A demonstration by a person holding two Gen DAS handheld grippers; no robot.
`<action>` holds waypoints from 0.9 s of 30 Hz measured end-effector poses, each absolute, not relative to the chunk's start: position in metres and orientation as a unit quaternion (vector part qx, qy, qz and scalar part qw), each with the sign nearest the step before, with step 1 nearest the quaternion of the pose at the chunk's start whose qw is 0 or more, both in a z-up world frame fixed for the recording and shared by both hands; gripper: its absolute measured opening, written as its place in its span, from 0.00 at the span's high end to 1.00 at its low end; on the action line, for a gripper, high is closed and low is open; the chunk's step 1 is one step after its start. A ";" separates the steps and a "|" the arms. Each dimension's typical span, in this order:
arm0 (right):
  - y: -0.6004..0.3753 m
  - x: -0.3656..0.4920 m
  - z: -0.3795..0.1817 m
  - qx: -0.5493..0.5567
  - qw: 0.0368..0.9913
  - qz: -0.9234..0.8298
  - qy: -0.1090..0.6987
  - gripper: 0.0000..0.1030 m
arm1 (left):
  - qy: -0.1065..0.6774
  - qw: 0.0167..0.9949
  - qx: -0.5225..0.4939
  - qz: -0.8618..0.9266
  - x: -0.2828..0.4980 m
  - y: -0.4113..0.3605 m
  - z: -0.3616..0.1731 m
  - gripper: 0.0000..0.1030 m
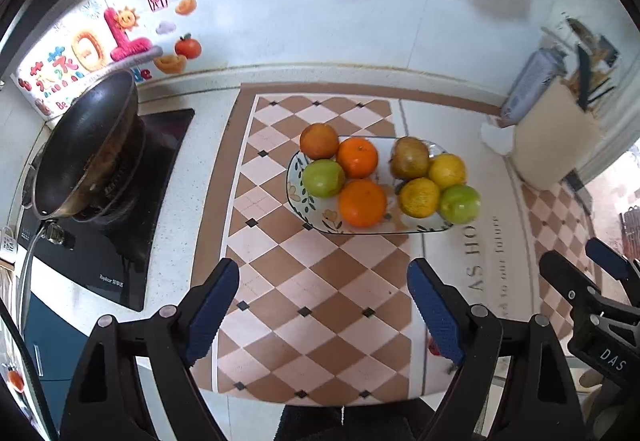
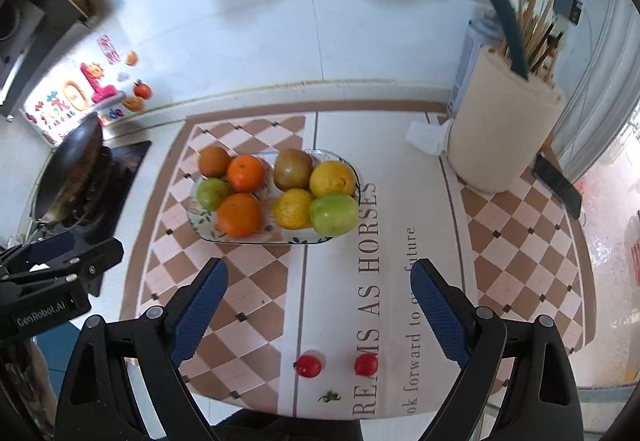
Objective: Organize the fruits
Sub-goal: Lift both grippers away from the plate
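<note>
Evidently, step in hand: nothing is being carried; the fruit appears sorted already, so a retreat from the plate is judged to be under way.
Left claw (image 1: 324,305): released, its blue pads spread wide with only mat seen between them.
Right claw (image 2: 318,311): released likewise, nothing grasped.
Fruit plate: a white oblong ceramic plate with leaf print (image 1: 298,197) is set on the checked brown-and-cream mat (image 1: 320,321) on the bench.
Fruit: two groups of four are laid on it, apart at the middle; a bright round orange (image 1: 362,202) is in the left group, a green apple (image 1: 460,203) at the right end.
Long axis: the plate is laid crosswise to both claws, left to right.
Strays: two small red tomatoes (image 2: 308,365) are left on the mat near the bench edge.
Doing it well: if these are fetched, each should be approached from above with wide jaws and closed on gently.
</note>
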State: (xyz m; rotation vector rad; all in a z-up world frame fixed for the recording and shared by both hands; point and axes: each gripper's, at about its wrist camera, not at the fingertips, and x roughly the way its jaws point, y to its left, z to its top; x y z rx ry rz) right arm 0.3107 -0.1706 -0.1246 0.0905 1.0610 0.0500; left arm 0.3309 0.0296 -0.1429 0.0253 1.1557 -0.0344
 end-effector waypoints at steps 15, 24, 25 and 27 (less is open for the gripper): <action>-0.161 0.241 -0.035 0.046 0.891 0.033 0.451 0.08 | 0.490 0.871 0.007 -0.026 0.264 0.034 -0.071 0.17; -0.156 0.214 -0.014 0.058 0.900 0.029 0.430 0.08 | 0.460 0.887 0.007 -0.034 0.240 0.037 -0.049 0.17; -0.156 0.212 -0.012 0.062 0.901 0.027 0.428 0.08 | 0.458 0.888 0.006 -0.037 0.239 0.037 -0.048 0.17; -0.156 0.208 -0.010 0.069 0.903 0.025 0.424 0.08 | 0.454 0.890 0.007 -0.042 0.235 0.038 -0.044 0.17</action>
